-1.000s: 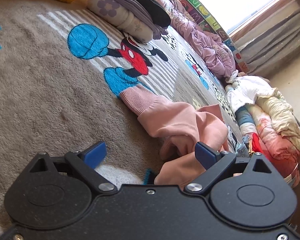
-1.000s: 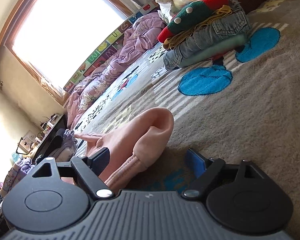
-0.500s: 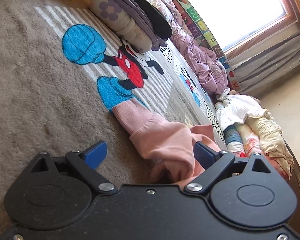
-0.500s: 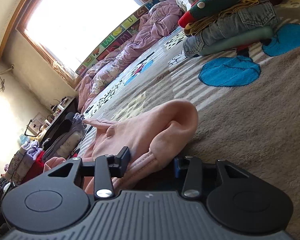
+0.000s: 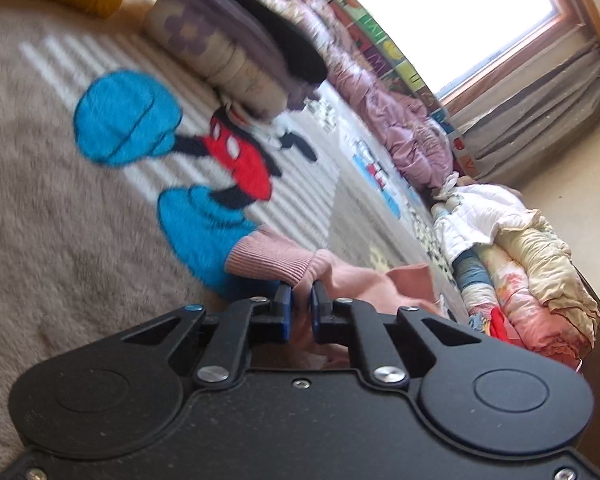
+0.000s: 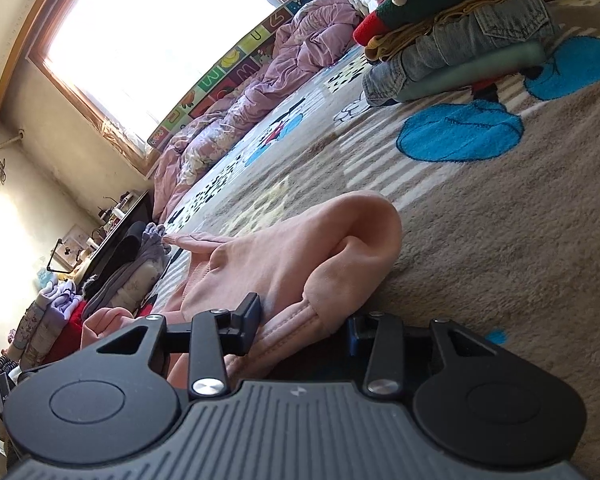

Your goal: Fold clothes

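Note:
A pink sweatshirt (image 6: 300,248) lies crumpled on the grey cartoon rug (image 6: 500,240). In the left wrist view its sleeve ends in a ribbed cuff (image 5: 268,260) that rests on the rug (image 5: 40,220). My left gripper (image 5: 300,300) is shut on the sleeve just behind that cuff, with a pinch of pink fabric between the blue pads. In the right wrist view my right gripper (image 6: 302,320) is shut on the stitched ribbed band of the sweatshirt, and the bunched fabric rises beyond its fingers.
A folded stack of purple and black clothes (image 5: 236,52) sits on the rug at the back. A purple quilt (image 5: 412,140) runs along the window wall. Rolled bedding (image 5: 520,248) is piled at the right. Folded jeans under a green and red knit (image 6: 460,48) stand far right.
My left gripper moved forward over the sleeve and its jaws went from wide open to shut behind the cuff. My right gripper narrowed onto the ribbed band half a second ago and has stayed so.

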A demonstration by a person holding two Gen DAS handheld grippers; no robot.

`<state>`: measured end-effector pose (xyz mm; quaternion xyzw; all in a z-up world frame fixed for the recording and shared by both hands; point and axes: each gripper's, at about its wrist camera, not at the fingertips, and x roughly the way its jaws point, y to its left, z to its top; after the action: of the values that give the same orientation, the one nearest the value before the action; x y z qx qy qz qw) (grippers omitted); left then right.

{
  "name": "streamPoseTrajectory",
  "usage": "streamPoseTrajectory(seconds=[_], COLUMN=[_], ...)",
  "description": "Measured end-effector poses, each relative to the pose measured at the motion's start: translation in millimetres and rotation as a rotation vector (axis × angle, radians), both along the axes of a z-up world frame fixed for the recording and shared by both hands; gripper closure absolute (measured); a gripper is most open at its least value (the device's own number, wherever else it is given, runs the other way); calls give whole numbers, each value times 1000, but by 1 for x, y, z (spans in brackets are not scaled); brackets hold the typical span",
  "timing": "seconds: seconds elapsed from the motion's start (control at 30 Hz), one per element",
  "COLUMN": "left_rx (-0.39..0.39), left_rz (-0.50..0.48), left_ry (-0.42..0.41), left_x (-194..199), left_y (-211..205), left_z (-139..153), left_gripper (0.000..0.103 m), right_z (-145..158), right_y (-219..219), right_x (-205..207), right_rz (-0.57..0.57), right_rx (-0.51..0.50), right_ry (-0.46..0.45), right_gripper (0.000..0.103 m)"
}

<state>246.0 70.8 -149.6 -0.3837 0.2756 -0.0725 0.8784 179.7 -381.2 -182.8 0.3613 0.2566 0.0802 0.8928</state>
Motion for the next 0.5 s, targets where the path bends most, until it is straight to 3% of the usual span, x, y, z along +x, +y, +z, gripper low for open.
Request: streamPoseTrajectory(seconds=[0.2, 0.5], left_rx=[20, 8], left_rz=[65, 224], left_ry=[-99, -103], left_x=[-16, -42], left_y=[20, 65], left_z=[25, 30], left_gripper=[97, 98], right_z=[0, -2], right_y=[-1, -7], right_x=[1, -2], right_rz=[-4, -27], right_rx=[14, 64], right_ry=[0, -5], right_gripper=[60, 63])
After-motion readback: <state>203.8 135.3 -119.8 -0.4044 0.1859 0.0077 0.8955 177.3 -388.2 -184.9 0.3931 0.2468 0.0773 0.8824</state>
